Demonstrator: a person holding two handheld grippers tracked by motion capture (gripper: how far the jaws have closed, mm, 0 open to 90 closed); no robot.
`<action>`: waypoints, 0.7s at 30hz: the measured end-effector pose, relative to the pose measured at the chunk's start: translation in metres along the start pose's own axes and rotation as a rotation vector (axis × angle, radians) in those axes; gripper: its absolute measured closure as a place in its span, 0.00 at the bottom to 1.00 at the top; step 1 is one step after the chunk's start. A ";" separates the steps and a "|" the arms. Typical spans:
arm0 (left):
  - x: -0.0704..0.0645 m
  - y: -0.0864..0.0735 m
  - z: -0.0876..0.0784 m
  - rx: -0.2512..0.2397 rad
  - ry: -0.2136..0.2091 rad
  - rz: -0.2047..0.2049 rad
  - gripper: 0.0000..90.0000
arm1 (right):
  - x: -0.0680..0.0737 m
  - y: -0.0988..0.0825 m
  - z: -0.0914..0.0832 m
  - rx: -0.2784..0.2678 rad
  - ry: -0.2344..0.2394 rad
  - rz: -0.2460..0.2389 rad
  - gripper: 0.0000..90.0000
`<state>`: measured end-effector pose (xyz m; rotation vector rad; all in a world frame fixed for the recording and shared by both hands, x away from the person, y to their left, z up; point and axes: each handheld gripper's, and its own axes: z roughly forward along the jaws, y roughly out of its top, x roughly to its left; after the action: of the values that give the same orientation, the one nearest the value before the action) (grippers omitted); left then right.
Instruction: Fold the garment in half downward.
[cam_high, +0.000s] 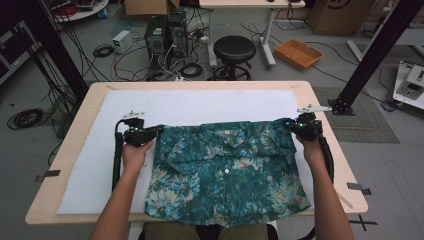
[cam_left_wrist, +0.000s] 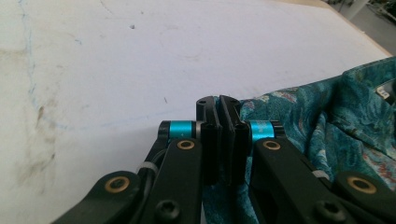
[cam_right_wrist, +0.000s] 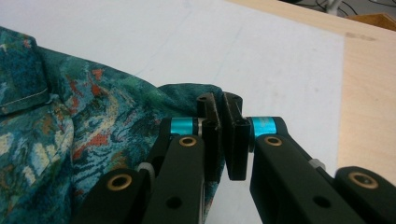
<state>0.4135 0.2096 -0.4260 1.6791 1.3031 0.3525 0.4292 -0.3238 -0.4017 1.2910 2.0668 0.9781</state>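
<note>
My left hand-held gripper (cam_high: 152, 131) is clamped on the teal shirt (cam_high: 225, 170) at its 9 o'clock corner. My right hand-held gripper (cam_high: 294, 127) pinches the 3 o'clock corner, jaws closed tight.

From above, my room looks dim and evenly lit, shadows faint. Along my claws the white mat (cam_left_wrist: 116, 56) glares pale; near parts blur, far edges soften.

Tongs: left tongs (cam_left_wrist: 223, 135) rise from the bottom edge, jaws pressed together, a fold of cloth pinched between them.
Shirt: teal flower-print shirt (cam_left_wrist: 336, 121) spreads right of the tongs, its edge gathered into them.
Mat: white mat (cam_left_wrist: 116, 60) lies left of and beyond the tongs, with faint brown smudges far left.
Tabletop: a wooden tabletop (cam_left_wrist: 369, 39) strip shows beyond the mat's far right edge.
</note>
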 end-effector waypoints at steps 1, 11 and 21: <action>0.001 0.002 0.005 0.000 0.006 0.000 0.97 | -0.003 0.002 0.004 0.001 -0.009 0.010 0.97; 0.009 0.006 0.035 0.029 0.034 0.000 0.96 | -0.013 -0.005 0.028 0.021 -0.011 0.070 0.97; 0.006 0.001 0.009 -0.048 0.001 0.024 0.67 | -0.015 -0.009 0.021 -0.004 -0.037 0.141 0.66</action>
<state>0.4232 0.2099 -0.4313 1.6557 1.2666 0.3952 0.4463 -0.3339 -0.4213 1.4586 1.9666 1.0106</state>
